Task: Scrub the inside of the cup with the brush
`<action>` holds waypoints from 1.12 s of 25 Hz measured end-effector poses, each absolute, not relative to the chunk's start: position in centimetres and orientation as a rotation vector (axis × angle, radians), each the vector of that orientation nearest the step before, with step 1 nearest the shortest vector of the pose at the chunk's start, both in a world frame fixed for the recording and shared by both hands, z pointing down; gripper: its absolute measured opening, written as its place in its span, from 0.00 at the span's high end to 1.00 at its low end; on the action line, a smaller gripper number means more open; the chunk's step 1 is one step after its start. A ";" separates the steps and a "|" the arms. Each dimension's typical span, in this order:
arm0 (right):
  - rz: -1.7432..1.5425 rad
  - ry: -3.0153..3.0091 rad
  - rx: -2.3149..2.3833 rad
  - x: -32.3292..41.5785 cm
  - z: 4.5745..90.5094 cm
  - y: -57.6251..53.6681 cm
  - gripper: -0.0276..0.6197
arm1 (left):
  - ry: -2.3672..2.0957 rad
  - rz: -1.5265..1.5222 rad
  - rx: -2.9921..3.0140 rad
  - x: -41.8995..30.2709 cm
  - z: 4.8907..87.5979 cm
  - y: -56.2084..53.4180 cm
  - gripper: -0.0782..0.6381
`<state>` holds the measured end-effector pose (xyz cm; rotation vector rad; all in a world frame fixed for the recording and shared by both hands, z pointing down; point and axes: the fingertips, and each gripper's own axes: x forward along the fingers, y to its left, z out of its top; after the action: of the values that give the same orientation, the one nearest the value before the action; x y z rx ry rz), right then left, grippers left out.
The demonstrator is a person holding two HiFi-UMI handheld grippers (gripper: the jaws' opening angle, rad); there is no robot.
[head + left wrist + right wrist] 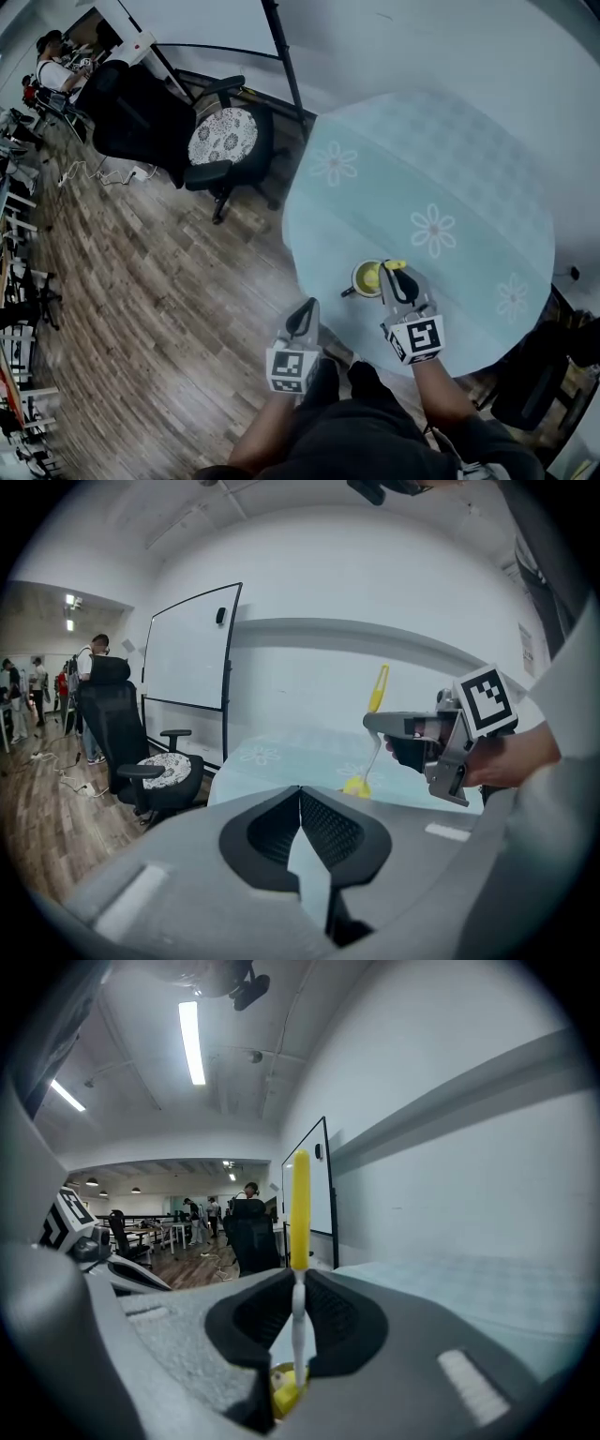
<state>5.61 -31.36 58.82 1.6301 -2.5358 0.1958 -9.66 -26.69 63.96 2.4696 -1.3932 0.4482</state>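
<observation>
brush [395,265] in cup [357,279] on table [469,159], office chair [220,141] nearby.

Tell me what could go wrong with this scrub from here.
1. Nothing steadies the cup: the left gripper is shut, empty and away from it, so scrubbing may tip or push the cup, which stands near the edge of the table.
2. The right gripper pinches the brush by its thin stem; it may twist or slip.

Showing a black office chair [211,141] at upper left, standing on wood floor [141,309] beside a round floral-clothed table [469,159]; showing a whiteboard [192,649] left of centre in the left gripper view.
</observation>
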 end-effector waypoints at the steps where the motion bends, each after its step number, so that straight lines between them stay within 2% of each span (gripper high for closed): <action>1: 0.198 -2.533 1.637 5.8 58.9 -31.3 0.90 | -1.383 0.449 2.474 -9.4 64.1 -26.6 0.88; 8: 0.142 -2.570 1.659 5.0 56.0 -30.3 0.90 | -1.365 0.440 2.504 -9.4 62.8 -25.9 0.88; 21: -0.075 -2.697 1.648 3.3 44.7 -27.8 0.90 | -1.424 0.329 2.586 -9.7 55.4 -25.5 0.88; 28: -0.156 -2.723 1.653 2.2 41.4 -25.5 0.90 | -1.455 0.268 2.634 -9.9 51.8 -24.7 0.88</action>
<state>2.25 -25.49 41.39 1.6526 -2.7232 -0.1563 -9.93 -24.67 51.82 2.6342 -1.4550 0.2676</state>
